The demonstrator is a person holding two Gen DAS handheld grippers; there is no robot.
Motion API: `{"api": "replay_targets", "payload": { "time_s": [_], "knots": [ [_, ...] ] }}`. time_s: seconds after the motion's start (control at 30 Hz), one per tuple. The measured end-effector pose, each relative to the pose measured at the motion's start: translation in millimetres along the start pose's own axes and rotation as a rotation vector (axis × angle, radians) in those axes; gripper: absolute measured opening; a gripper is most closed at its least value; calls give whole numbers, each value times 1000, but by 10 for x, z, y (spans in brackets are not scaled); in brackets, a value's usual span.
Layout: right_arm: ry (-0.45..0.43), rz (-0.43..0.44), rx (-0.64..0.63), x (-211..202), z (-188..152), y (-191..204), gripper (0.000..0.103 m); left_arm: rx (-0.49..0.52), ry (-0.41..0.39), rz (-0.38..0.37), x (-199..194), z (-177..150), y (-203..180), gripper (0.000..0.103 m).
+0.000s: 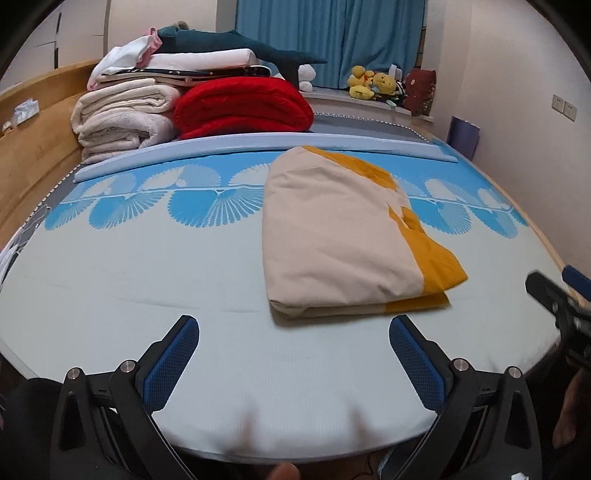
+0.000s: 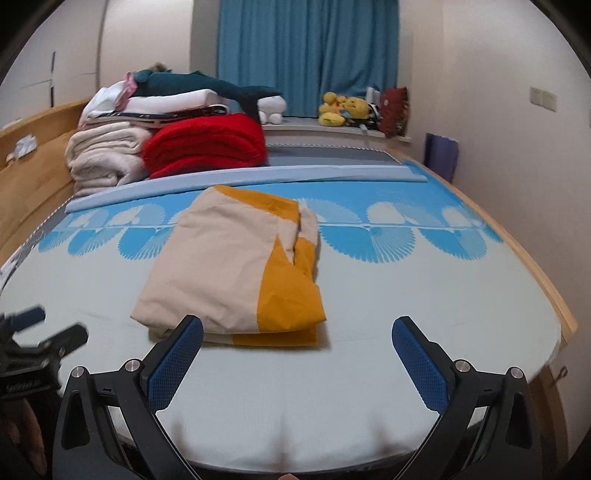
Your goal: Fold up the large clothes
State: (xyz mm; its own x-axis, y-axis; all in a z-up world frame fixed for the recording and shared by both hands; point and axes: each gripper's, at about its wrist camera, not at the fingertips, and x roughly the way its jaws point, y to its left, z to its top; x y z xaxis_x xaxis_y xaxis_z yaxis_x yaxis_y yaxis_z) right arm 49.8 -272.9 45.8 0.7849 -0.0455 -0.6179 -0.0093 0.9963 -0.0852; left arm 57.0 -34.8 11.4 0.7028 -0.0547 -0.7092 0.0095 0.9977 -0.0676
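Note:
A folded beige and mustard-yellow cloth (image 1: pixel 332 236) (image 2: pixel 225 269) lies flat on the pale blue bed sheet (image 1: pixel 129 280) (image 2: pixel 424 295). My left gripper (image 1: pixel 293 326) hovers open over the sheet just short of the cloth's near edge, with nothing between its blue pads (image 1: pixel 173 358). My right gripper (image 2: pixel 297 328) is also open and empty, its left pad (image 2: pixel 177 362) in front of the cloth's near edge. Each gripper shows blurred at the edge of the other's view: the right gripper (image 1: pixel 557 295) at the right, the left gripper (image 2: pixel 44 339) at the left.
At the head of the bed stand stacked white blankets (image 1: pixel 122 122) and a red blanket (image 1: pixel 240 103), with a dark teal plush (image 1: pixel 236 44) on top. Yellow plush toys (image 1: pixel 365 83) sit on the window ledge before blue curtains (image 1: pixel 328 33). A wooden bed frame (image 1: pixel 33 147) runs along the left.

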Motion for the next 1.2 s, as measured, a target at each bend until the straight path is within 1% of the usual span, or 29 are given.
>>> {"api": "replay_targets", "payload": {
  "time_s": [0.07, 0.13, 0.33, 0.67, 1.2],
  "knots": [
    [15, 6, -7, 36, -23, 27, 102, -35, 12, -6, 42, 0, 23, 102],
    [20, 15, -9, 49, -24, 41, 102, -46, 22, -9, 73, -13, 24, 102],
    [32, 23, -20, 108, -20, 89, 102, -48, 24, -12, 117, -12, -2, 102],
    [34, 24, -19, 165, -7, 128, 102, -52, 2, 8, 130, 1, -17, 102],
    [29, 34, -44, 200, -14, 211, 102, -38, -6, -3, 116, 8, -16, 102]
  ]
}}
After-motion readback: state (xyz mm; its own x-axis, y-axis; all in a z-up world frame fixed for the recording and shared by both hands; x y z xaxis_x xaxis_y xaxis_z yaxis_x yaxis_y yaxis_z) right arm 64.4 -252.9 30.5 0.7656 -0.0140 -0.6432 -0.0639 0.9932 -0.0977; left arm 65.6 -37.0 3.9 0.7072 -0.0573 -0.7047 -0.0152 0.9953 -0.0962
